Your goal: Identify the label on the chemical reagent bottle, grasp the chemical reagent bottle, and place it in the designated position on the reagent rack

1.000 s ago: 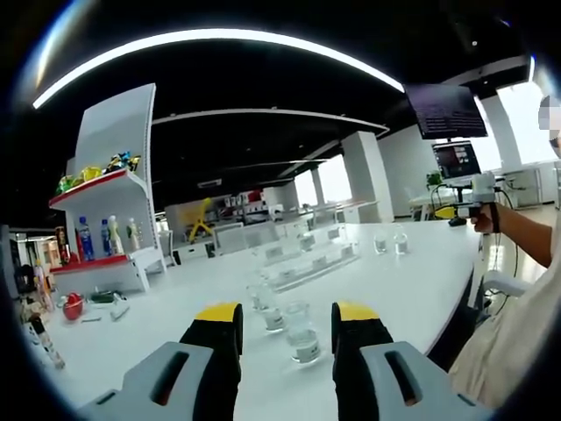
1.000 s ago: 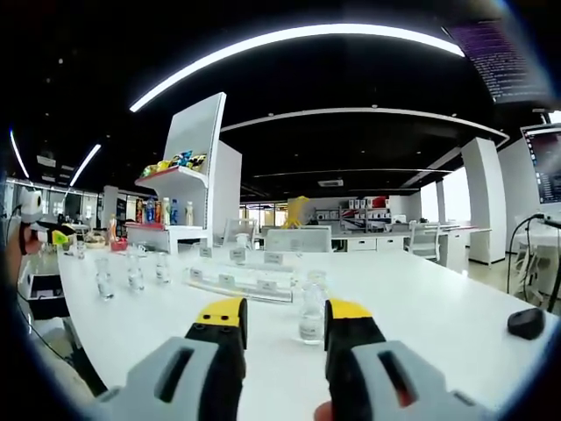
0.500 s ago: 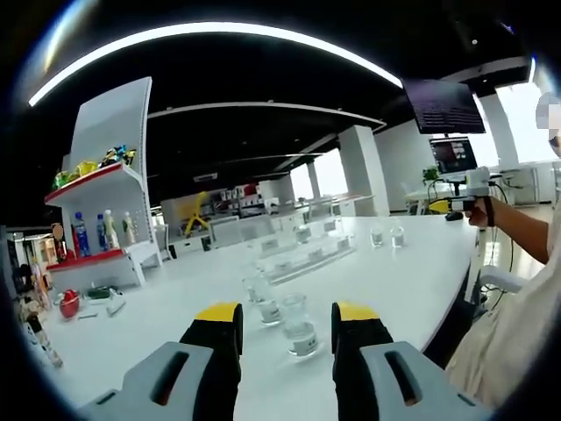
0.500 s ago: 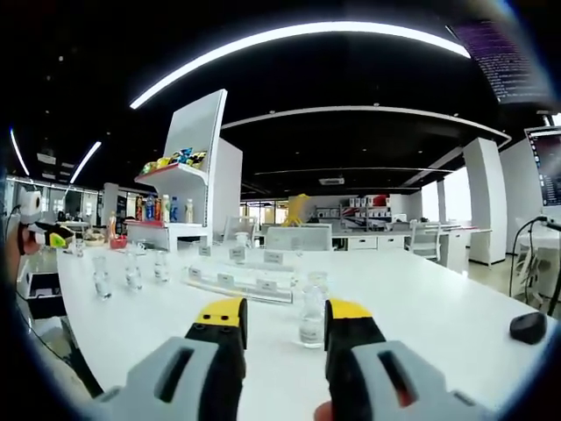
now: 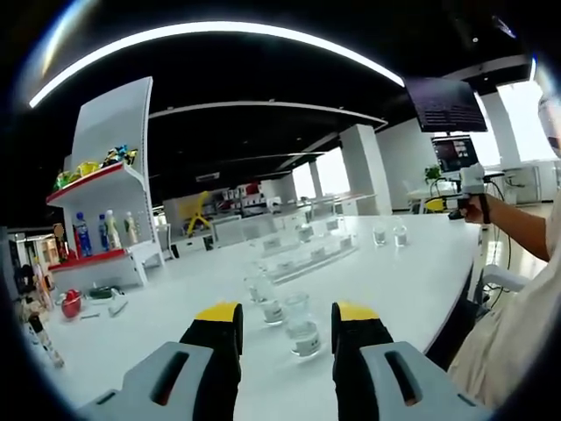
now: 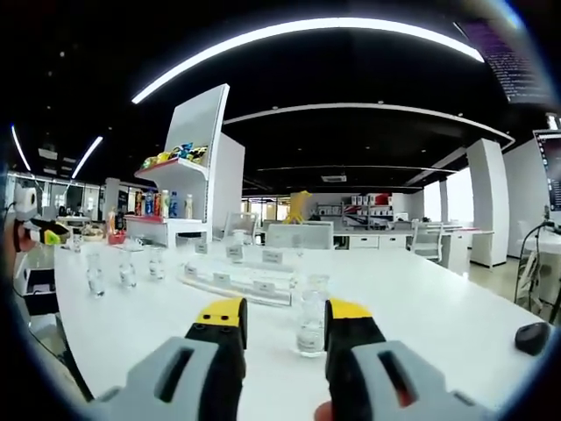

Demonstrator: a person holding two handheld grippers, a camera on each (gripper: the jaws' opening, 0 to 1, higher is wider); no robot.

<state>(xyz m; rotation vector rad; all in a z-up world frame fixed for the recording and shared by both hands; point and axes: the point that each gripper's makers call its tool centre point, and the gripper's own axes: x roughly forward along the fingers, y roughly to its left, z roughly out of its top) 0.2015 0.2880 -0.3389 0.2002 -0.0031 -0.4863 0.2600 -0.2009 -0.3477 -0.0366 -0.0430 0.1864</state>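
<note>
Left gripper jaws apart, nothing held; clear reagent bottle stands between and just past the tips. Right gripper likewise spread, another glass bottle ahead between tips; clear reagent rack beyond.

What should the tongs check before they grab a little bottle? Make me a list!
1. Left tongs open: ok, with a gap between the jaws.
2. Right tongs open: ok.
3. Bottle lined up for left tongs: ok, a clear bottle stands ahead between the jaws, not touched.
4. Bottle lined up for right tongs: ok, another small bottle stands between its jaws.
5. Label read: cannot tell, the bottle labels are too small to read.
6. Spot on the clear rack: cannot tell, its label cards are unreadable from here.
</note>
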